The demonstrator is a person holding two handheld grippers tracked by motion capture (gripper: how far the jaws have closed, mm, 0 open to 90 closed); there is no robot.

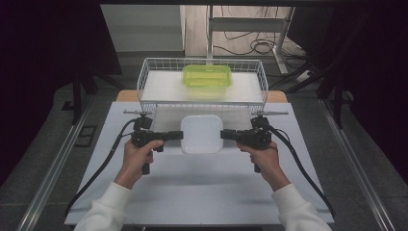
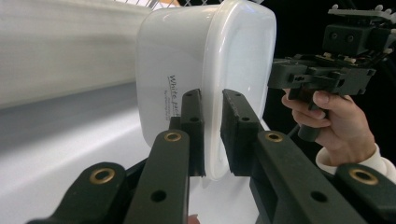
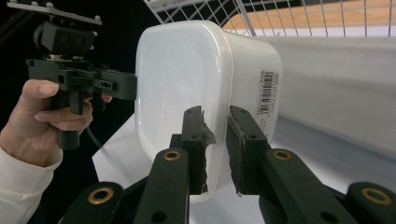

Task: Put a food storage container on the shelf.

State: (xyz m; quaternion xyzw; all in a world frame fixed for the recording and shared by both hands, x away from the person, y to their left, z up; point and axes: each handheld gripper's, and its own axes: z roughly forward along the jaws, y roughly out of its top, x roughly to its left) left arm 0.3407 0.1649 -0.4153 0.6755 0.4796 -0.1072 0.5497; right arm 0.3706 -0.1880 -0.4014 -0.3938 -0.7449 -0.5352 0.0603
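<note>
A white plastic container [image 1: 202, 134] sits at mid-table before a wire basket [image 1: 262, 79] — the left gripper [image 1: 179, 135] and right gripper [image 1: 224, 134] each clenched on an opposite rim. Uneven pulling could twist it free — thin edges give little purchase.

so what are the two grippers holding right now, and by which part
Both hold the white container: the left gripper is shut on its left rim, the right gripper on its right rim.
</note>
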